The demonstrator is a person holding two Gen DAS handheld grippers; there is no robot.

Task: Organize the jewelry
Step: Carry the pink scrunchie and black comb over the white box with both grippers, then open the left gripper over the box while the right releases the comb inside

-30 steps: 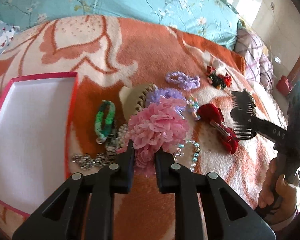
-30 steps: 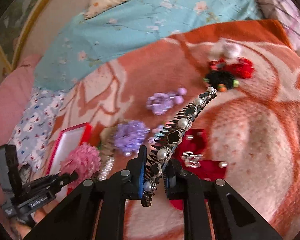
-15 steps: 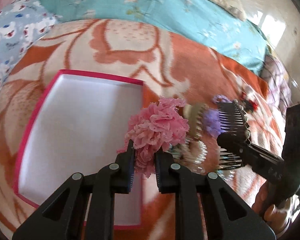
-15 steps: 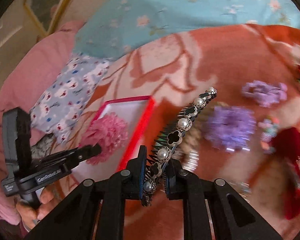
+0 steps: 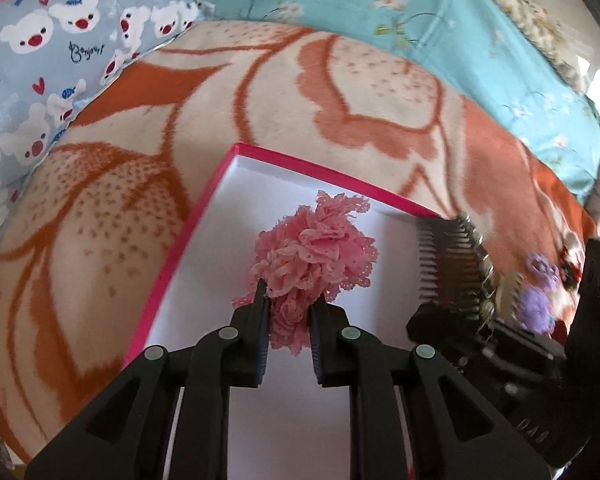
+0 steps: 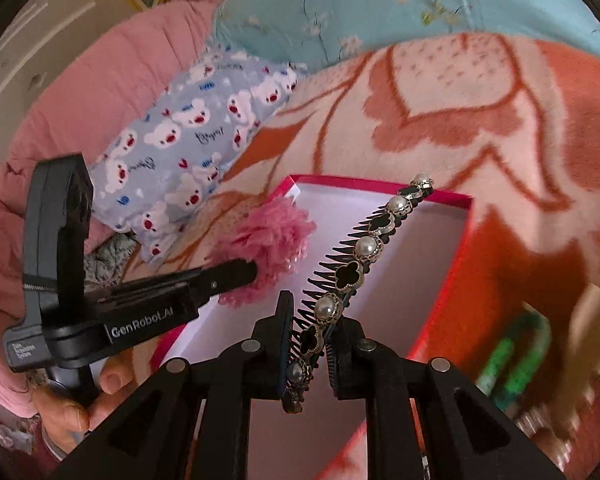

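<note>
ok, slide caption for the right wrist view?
Right gripper holds pearl hair comb over pink-rimmed box; left gripper brings pink lace flower.

Left gripper (image 5: 288, 304): fingers nearly closed, clamped, pointing steeply downward. Right gripper (image 6: 310, 334): fingers nearly closed, clamped, pointing downward. Left hand (image 6: 72, 408): wrapped around its handle.
</note>
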